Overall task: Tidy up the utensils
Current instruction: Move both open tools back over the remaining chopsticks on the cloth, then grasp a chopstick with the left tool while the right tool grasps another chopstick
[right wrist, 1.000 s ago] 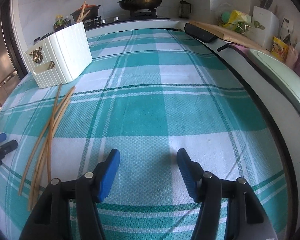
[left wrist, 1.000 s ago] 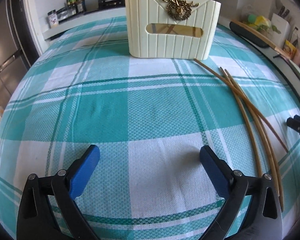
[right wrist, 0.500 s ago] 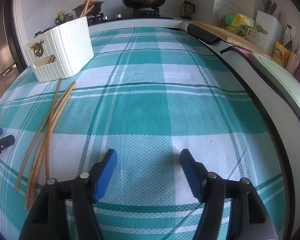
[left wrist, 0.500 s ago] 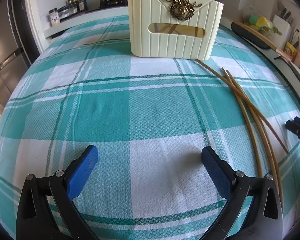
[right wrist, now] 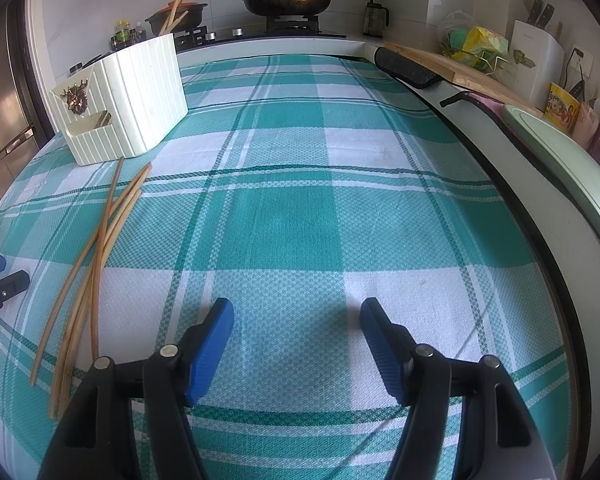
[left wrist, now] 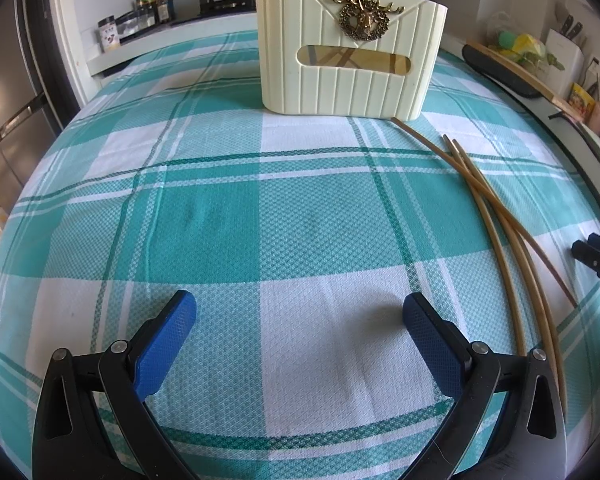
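Left gripper [left wrist: 299, 316] and right gripper [right wrist: 297, 320] are held wide open, empty, over the checked cloth [left wrist: 228, 216]; loose chopsticks [left wrist: 500, 220] are lain between them, near the cream holder [left wrist: 350, 52].

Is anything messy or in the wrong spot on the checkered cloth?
Yes. Several loose chopsticks lie crossed over each other on the tablecloth beside the cream holder, which already has some standing inside. Neither tool holds anything.
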`<state>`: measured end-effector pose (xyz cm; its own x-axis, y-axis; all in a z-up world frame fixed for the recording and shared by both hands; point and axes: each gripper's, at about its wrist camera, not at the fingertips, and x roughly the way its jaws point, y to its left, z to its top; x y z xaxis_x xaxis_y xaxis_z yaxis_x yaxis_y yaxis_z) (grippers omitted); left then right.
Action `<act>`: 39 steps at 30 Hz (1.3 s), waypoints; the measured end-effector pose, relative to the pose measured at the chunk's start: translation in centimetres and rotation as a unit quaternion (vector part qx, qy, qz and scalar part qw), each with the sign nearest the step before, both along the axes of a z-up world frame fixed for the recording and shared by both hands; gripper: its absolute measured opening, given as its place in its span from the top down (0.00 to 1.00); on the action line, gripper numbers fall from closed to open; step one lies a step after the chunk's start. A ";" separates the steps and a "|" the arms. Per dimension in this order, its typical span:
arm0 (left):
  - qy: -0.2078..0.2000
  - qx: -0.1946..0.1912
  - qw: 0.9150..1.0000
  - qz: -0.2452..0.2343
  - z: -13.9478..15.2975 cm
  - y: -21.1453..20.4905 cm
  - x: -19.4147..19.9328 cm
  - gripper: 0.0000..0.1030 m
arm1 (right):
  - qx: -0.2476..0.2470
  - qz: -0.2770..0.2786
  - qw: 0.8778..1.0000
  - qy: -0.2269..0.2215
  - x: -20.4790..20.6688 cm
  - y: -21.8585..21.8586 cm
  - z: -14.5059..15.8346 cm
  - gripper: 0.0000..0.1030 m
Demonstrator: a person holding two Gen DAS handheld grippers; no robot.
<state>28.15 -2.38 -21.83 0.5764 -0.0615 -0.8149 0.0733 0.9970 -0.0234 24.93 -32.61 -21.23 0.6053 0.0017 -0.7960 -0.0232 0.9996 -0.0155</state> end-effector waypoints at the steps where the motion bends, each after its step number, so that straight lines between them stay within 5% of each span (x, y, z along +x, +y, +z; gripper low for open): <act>1: 0.000 0.000 1.000 0.000 0.0 0.0 0.0 0.00 | 0.000 0.000 1.000 0.000 0.0 0.0 0.0 0.35; 4: 0.001 -0.001 1.000 0.000 0.0 0.0 0.0 0.00 | 0.006 -0.002 1.000 0.002 0.0 0.0 0.3 0.35; 6: 0.001 -0.001 1.000 0.000 0.0 0.0 0.0 0.00 | 0.056 0.007 0.998 0.005 0.1 0.1 1.5 0.35; 10: 0.001 -0.001 1.000 0.001 0.0 0.0 0.0 0.00 | 0.136 0.110 0.984 0.009 0.4 4.2 4.2 0.35; 12: 0.001 -0.001 1.000 0.001 0.0 0.1 0.0 0.00 | 0.136 0.161 0.977 0.037 1.3 6.9 4.0 0.55; 16: 0.002 -0.001 1.000 0.001 0.0 0.1 0.0 0.00 | 0.085 0.190 0.975 0.075 3.2 10.2 2.3 0.68; 18: 0.002 -0.001 1.000 0.001 0.0 0.1 0.0 0.01 | 0.080 0.186 0.975 0.094 3.7 10.5 1.5 0.94; 24: 0.002 -0.001 1.000 0.001 0.0 0.1 0.0 0.00 | 0.088 0.140 0.984 0.065 2.1 7.9 1.9 0.94; 29: 0.002 0.001 1.000 0.001 -0.1 0.1 0.0 0.00 | 0.035 0.063 0.997 0.038 -0.2 4.3 1.6 0.94; 33: 0.009 -0.004 1.000 0.005 0.4 -0.1 0.3 0.01 | 0.016 0.056 0.998 0.023 -1.9 4.0 0.5 0.93; 34: 0.012 -0.022 1.000 -0.002 0.8 -0.3 0.3 0.01 | 0.018 0.055 0.998 0.017 -2.1 4.0 0.5 0.89; 36: 0.006 -0.061 0.998 -0.022 2.1 -1.3 -0.1 0.01 | 0.032 0.059 0.998 0.002 -2.5 4.3 0.2 0.50; 39: 0.003 -0.061 0.996 -0.064 3.3 -4.3 -0.3 0.01 | -0.001 0.063 0.998 -0.017 -3.2 5.2 -0.1 0.43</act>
<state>27.89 -6.66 -18.57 0.5533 -0.2323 -0.8000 0.1985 0.9694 -0.1443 21.69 -27.38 -21.36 0.6278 0.0776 -0.7745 -0.1480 0.9888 -0.0209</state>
